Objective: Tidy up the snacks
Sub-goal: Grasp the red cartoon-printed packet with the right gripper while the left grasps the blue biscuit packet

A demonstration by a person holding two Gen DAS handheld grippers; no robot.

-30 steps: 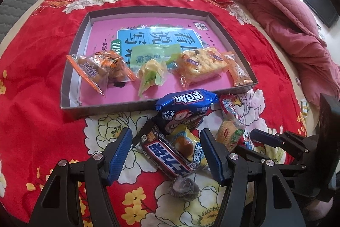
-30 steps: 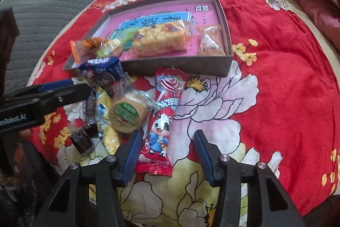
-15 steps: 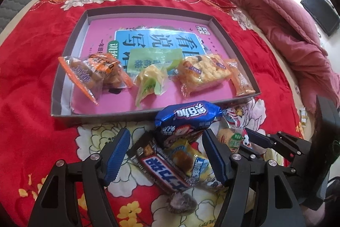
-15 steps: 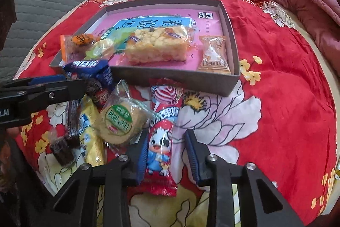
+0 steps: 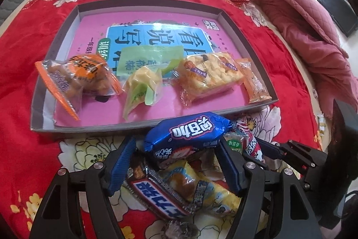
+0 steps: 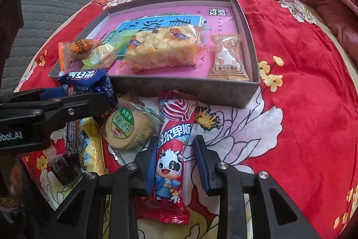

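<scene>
Snacks lie in two groups on a bed with a red flowered blanket (image 6: 302,104): some in a shallow grey tray (image 5: 42,109), the rest in a heap just in front of its near wall.

In the tray, over a pink book cover, sit an orange packet (image 5: 76,80) at the left, a green-and-yellow wrapped sweet (image 5: 143,84), a puffed-rice bar (image 5: 210,75) in clear wrap, and a small orange sachet (image 6: 228,59) in the right corner.

In the heap, a blue bag (image 5: 188,138) leans against the tray wall. Below it lie a dark chocolate bar (image 5: 156,194) and a yellow packet (image 5: 205,192), with a small dark sweet (image 6: 63,165) at the near edge. To the right are a round cake with a green label (image 6: 129,129) and a long red candy stick (image 6: 172,142) printed with a cartoon cow.

The left tongs (image 5: 176,167) straddle the blue bag, chocolate bar and yellow packet; the jaws are opening and the pads do not press on any of them.

The right tongs (image 6: 175,160) are narrowed around the red candy stick. The left pad touches its edge, the right pad stands just off it, so I cannot tell whether it is gripped.

A pink quilt (image 5: 290,15) is bunched at the far right of the bed.
</scene>
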